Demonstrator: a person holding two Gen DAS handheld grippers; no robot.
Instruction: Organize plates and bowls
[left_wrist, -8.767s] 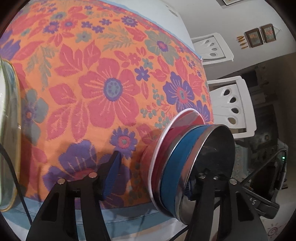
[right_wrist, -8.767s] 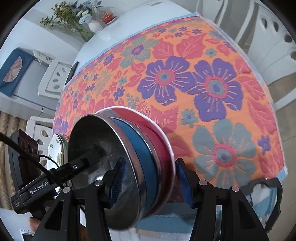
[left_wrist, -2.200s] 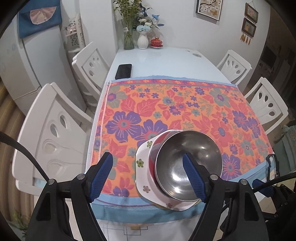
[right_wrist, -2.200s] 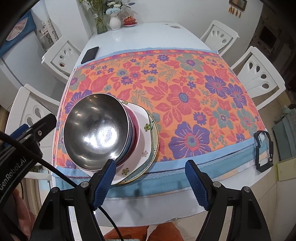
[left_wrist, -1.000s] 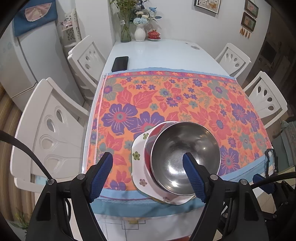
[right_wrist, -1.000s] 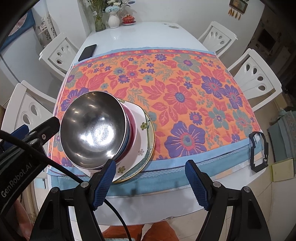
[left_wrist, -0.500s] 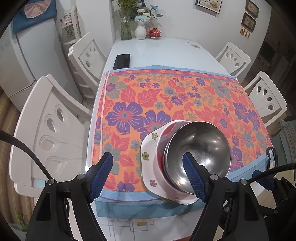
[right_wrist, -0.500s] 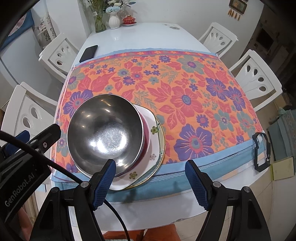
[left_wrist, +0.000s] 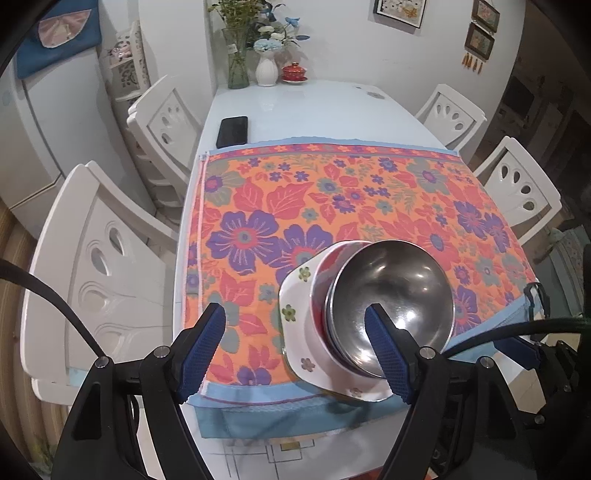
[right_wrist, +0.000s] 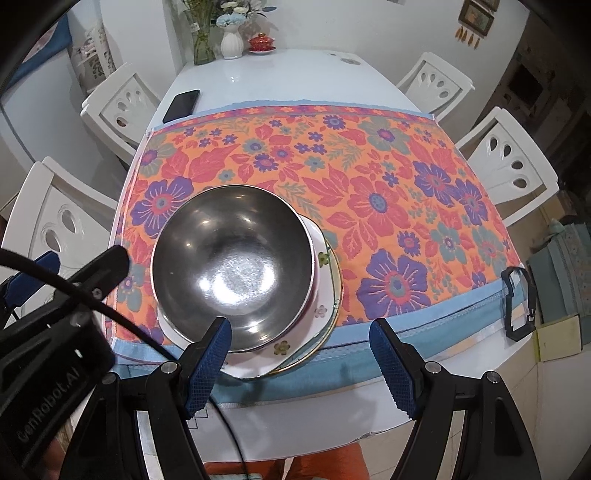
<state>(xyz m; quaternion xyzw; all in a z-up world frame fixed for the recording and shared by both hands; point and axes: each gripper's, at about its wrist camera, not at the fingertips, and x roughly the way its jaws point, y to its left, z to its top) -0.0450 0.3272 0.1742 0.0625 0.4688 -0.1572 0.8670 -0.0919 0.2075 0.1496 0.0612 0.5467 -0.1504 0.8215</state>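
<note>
A steel bowl (left_wrist: 391, 295) (right_wrist: 232, 266) tops a stack of nested bowls, with a red bowl (left_wrist: 319, 280) showing beneath it. The stack rests on a white floral plate (left_wrist: 295, 328) (right_wrist: 280, 349), which lies on a gold-rimmed plate (right_wrist: 334, 295), near the front edge of the flowered cloth (left_wrist: 332, 192) (right_wrist: 369, 173). My left gripper (left_wrist: 295, 350) is open and empty, raised above the front left of the table. My right gripper (right_wrist: 301, 356) is open and empty, raised above the front edge beside the stack.
A black phone (left_wrist: 232, 131) (right_wrist: 181, 105), a vase of flowers (left_wrist: 236, 55) and a red lidded cup (left_wrist: 293, 72) sit at the far end of the white table (left_wrist: 314, 110). White chairs (left_wrist: 103, 266) (right_wrist: 513, 158) stand on both sides. A black carabiner (right_wrist: 517, 306) lies at the front right.
Both grippers were down by the bowl stack 8.8 s ago and now are raised high, open and empty. In the last second both views drifted slightly; the stack stays put.
</note>
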